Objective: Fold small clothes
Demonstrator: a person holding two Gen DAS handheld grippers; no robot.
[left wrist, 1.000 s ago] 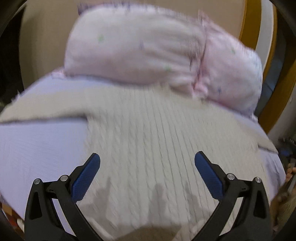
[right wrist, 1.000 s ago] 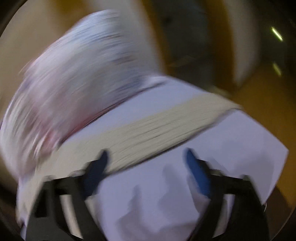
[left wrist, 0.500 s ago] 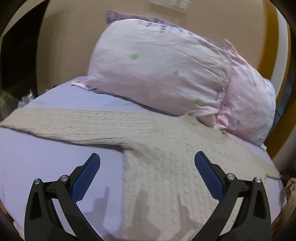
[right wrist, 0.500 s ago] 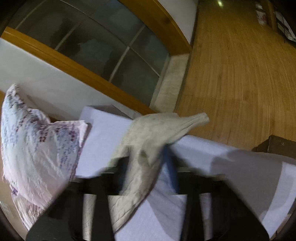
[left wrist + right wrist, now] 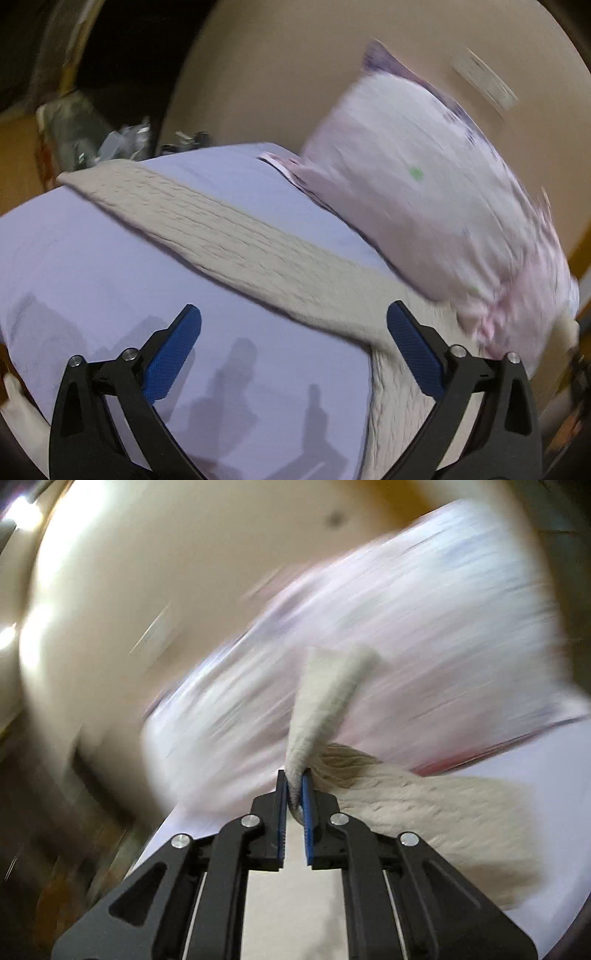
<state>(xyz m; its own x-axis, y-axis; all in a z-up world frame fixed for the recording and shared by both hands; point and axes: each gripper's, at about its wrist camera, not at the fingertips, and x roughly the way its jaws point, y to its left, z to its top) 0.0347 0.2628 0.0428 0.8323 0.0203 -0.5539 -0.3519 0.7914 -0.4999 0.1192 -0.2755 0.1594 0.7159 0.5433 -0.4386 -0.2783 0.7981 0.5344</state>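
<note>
Your left gripper [image 5: 293, 328] hung with its jaws spread wide and empty over the lilac sheet [image 5: 92, 266]; the cream knit sweater [image 5: 236, 236] lay flat beyond the tips, one sleeve stretched out ahead of the left jaw, the body passing under the right jaw, the pillow [image 5: 424, 192] beyond it. Your right gripper [image 5: 294, 781] had its jaws pinched tight on the sweater's other sleeve [image 5: 328, 701], the cuff standing up past the tips. I'd judge the sleeve fold went best carried low across the body, without tugging the knit askew. No containers showed in either view.
</note>
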